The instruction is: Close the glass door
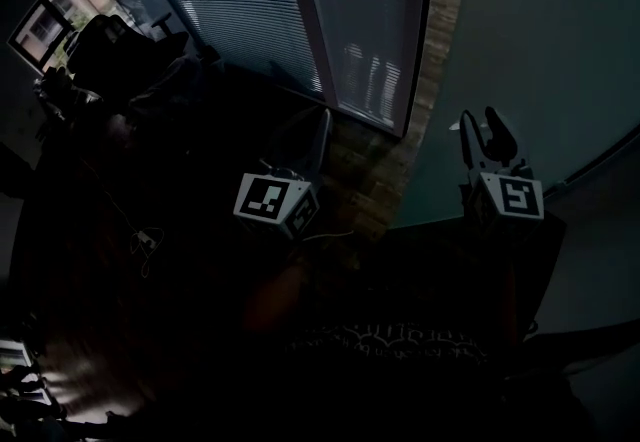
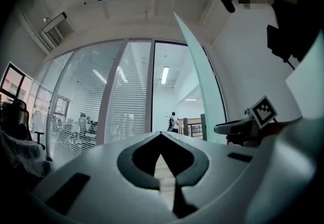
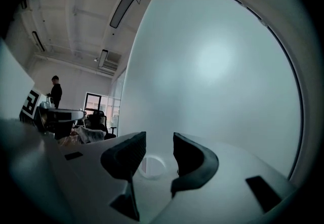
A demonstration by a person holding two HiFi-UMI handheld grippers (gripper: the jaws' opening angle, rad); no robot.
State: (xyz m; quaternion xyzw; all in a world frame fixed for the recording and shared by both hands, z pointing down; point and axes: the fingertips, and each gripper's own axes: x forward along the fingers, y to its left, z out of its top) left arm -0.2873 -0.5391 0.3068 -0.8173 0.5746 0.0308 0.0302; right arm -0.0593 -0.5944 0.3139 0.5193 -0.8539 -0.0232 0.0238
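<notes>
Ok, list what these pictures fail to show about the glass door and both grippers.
1. The left gripper: darkness swallows its fingers in the head view.
2. A ring between the right gripper's fingers, right gripper view: partly behind them; whether it sits on the glass door is unclear.
3. Whether the right gripper touches the door: no view settles it.
4. A distant person: too small in the left gripper view.

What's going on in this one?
A person holds a gripper in each hand at an open doorway. The right gripper, jaws apart and empty, faces the frosted glass door up close; whether it touches the panel cannot be told. The left gripper, jaws together on nothing, points at the doorway beside the glass wall with blinds. The door is not yet closed.
</notes>
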